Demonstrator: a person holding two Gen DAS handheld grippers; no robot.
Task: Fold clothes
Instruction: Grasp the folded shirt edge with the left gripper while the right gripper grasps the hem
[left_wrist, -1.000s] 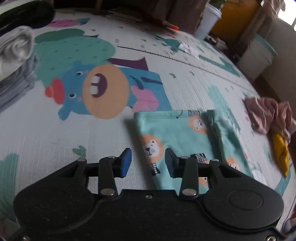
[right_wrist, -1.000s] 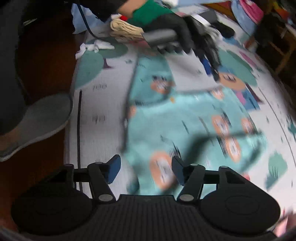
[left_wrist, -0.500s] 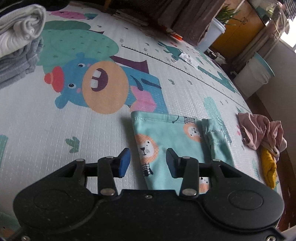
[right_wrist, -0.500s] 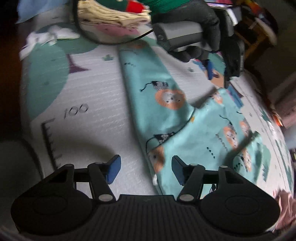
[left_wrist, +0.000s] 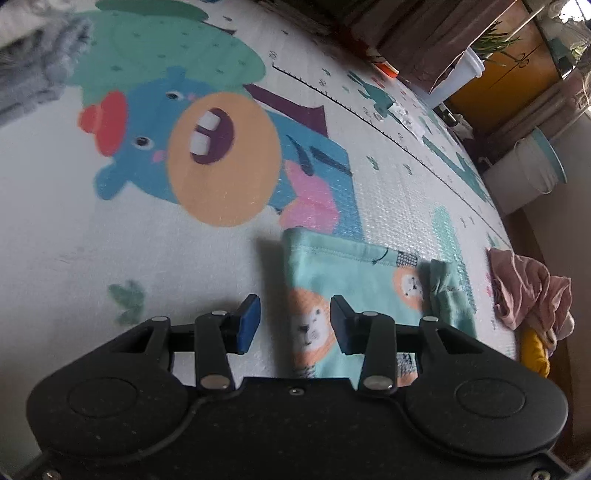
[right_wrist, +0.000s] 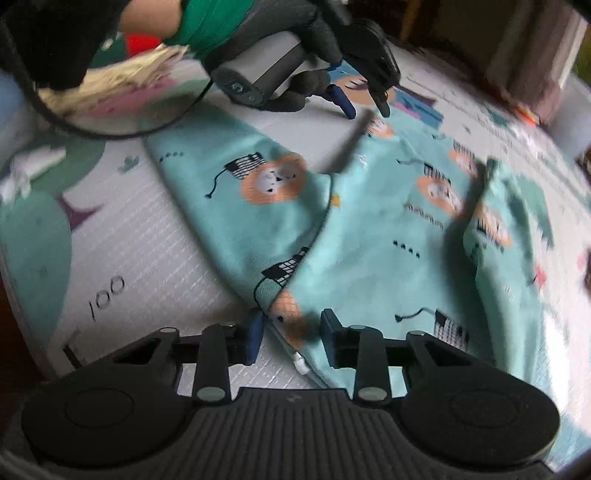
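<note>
A teal garment with orange lion prints (right_wrist: 369, 229) lies spread on the play mat; one long part is folded across it. Its far hem corner shows in the left wrist view (left_wrist: 343, 273). My left gripper (left_wrist: 294, 325) is open just above that corner, straddling the garment's left edge. It also shows in the right wrist view (right_wrist: 364, 107), held by a gloved hand, tips pointing down at the far edge. My right gripper (right_wrist: 291, 334) is open low over the near edge, where the folded part meets the body. Neither holds cloth.
A patterned play mat (left_wrist: 147, 229) covers the floor. Folded clothes lie at the far left (left_wrist: 33, 81) and behind the gloved hand (right_wrist: 122, 81). A pink and yellow heap of clothes (left_wrist: 532, 295) lies at the right mat edge. White bins (left_wrist: 528, 173) stand beyond.
My right gripper has moved forward and down to the garment's near edge. My left gripper has come closer to the far hem corner. Both stay open.
</note>
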